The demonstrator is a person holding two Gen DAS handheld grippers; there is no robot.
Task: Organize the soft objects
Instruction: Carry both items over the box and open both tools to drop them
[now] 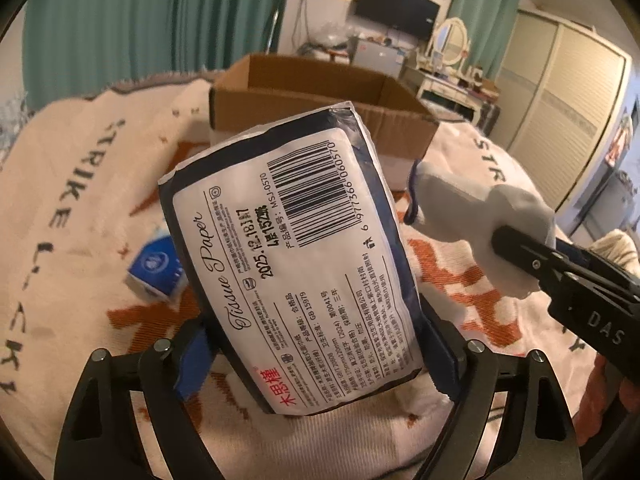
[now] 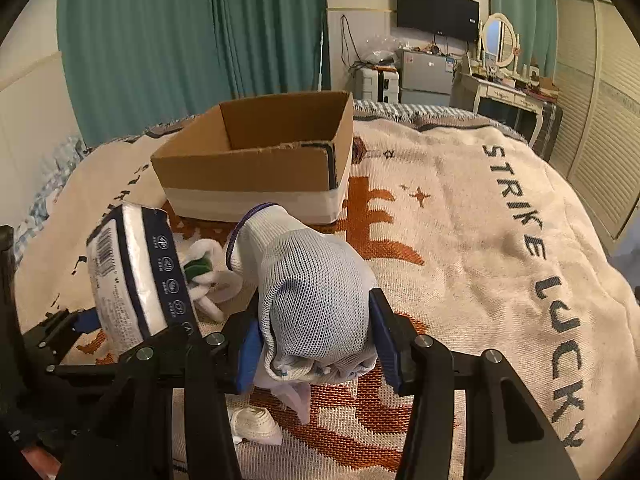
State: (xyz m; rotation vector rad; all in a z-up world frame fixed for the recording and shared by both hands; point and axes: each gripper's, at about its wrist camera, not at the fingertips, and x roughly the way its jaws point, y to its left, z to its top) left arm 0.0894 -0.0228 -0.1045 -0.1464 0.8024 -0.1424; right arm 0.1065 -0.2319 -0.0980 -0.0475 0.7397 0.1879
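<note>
My left gripper (image 1: 312, 356) is shut on a navy-and-white tissue paper pack (image 1: 296, 248) and holds it tilted above the bed; the pack also shows in the right wrist view (image 2: 132, 272). My right gripper (image 2: 316, 344) is shut on a bundled white knit glove (image 2: 312, 292), lifted above the blanket; the glove also shows in the left wrist view (image 1: 480, 216). An open cardboard box (image 2: 256, 156) stands on the bed beyond both grippers.
A cream blanket (image 2: 480, 240) with orange pattern and lettering covers the bed. A small blue tissue packet (image 1: 156, 268) lies on it at left. A white-and-green soft item (image 2: 204, 268) and a white cloth roll (image 2: 256, 424) lie near the grippers.
</note>
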